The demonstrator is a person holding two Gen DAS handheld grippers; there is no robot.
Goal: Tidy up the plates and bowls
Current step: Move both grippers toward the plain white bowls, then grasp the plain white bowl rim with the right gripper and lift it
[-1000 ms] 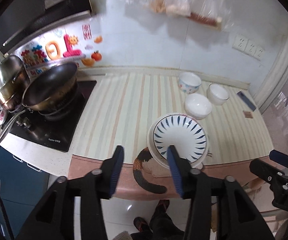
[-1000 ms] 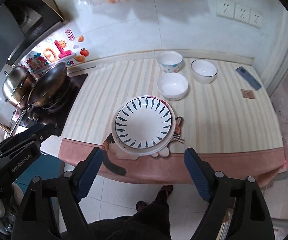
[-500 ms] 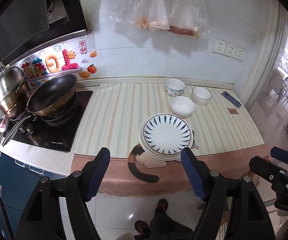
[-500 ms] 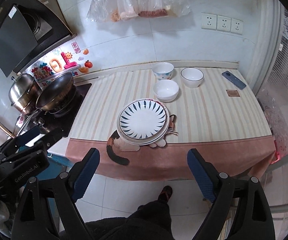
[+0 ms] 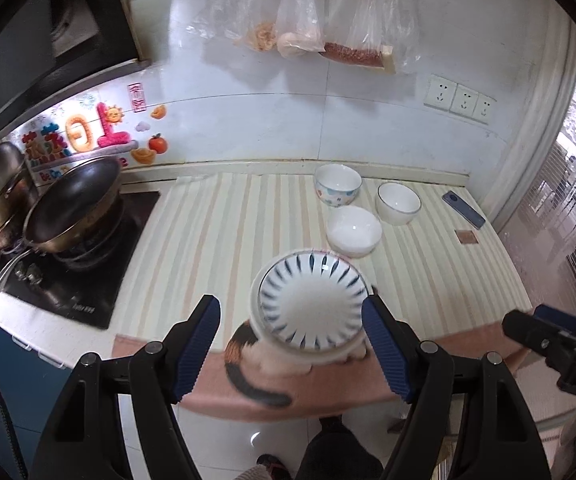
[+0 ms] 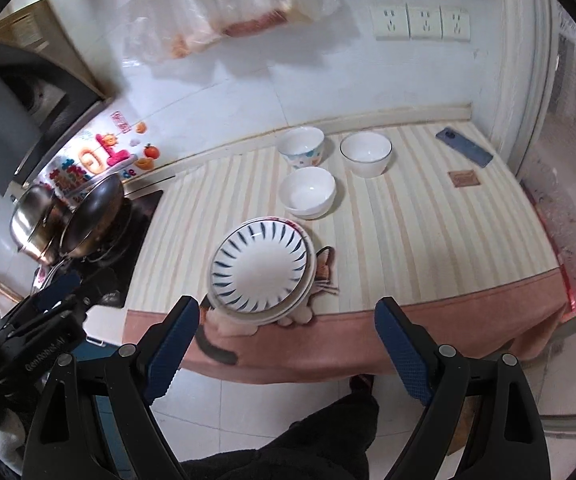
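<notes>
Left wrist view: my left gripper (image 5: 291, 348) and right gripper (image 6: 287, 346) gape empty before stacked plates (image 5: 311, 307); three bowls (image 5: 353, 230) sit behind, wok (image 5: 72, 204) well left.

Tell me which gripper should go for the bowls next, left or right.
Probably right. The right gripper is open, empty, on the bowls' side. The three bowls sit right of the plate stack. The left gripper, also open, frames the plates.

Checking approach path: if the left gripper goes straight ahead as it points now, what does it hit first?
Probably the plate stack at the counter's front edge: it sits centred between the open left gripper fingers, blue-striped plate on top. Depth is unclear, so it might pass over it.
</notes>
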